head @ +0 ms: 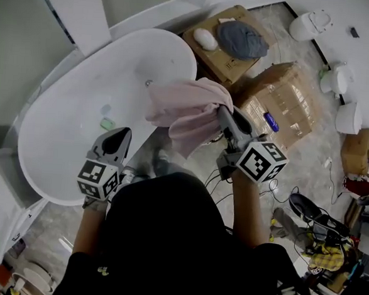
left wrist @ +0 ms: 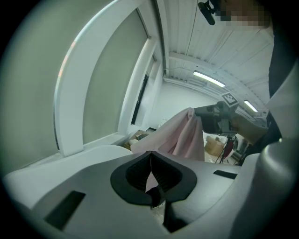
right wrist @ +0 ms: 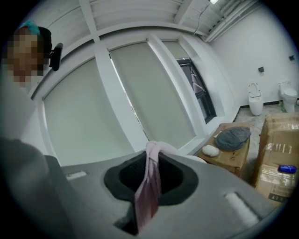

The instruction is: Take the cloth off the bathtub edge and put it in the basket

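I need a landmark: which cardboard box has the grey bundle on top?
The box beside the bathtub, also carrying a white lump; the tape-wrapped box bears only a blue item.

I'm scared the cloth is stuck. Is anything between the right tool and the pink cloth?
Nothing is. The right tool is shut on the soft pink cloth, which hangs in the air by the white oval bathtub. No basket shows in any view, so the way there cannot be judged.

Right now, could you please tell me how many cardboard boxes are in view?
3. One cardboard box beyond the bathtub, a plastic-wrapped box beside it, a small box at the far right. The clutter may hide more.
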